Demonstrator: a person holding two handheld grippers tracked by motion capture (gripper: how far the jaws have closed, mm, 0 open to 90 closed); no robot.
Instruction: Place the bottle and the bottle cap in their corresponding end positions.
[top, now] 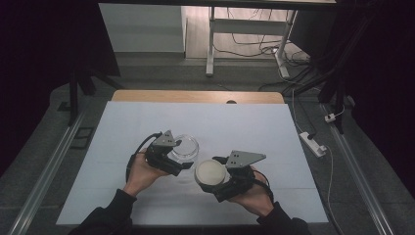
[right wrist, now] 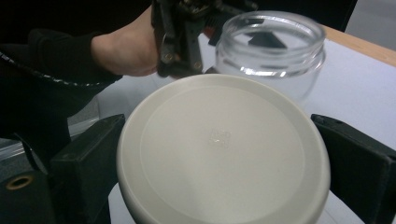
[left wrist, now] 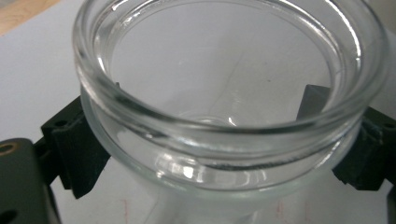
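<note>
A clear, empty glass jar (top: 186, 145) stands upright on the white sheet, left of centre. My left gripper (top: 183, 154) is shut on the jar, one black jaw on each side of it below the rim. In the left gripper view the jar (left wrist: 224, 88) has its open mouth facing up, held by my left gripper (left wrist: 219, 156). My right gripper (top: 213, 177) is shut on a round off-white lid (top: 210, 172), held just right of the jar and nearer me. In the right gripper view the lid (right wrist: 224, 149) lies flat between the jaws, with the jar (right wrist: 271, 51) just beyond it.
A white sheet (top: 244, 122) covers the wooden table (top: 195, 96). Both forearms in dark sleeves come in from the front edge. On the floor lie a power strip (top: 313, 142) at the right and cables by a desk frame (top: 211, 44) at the back.
</note>
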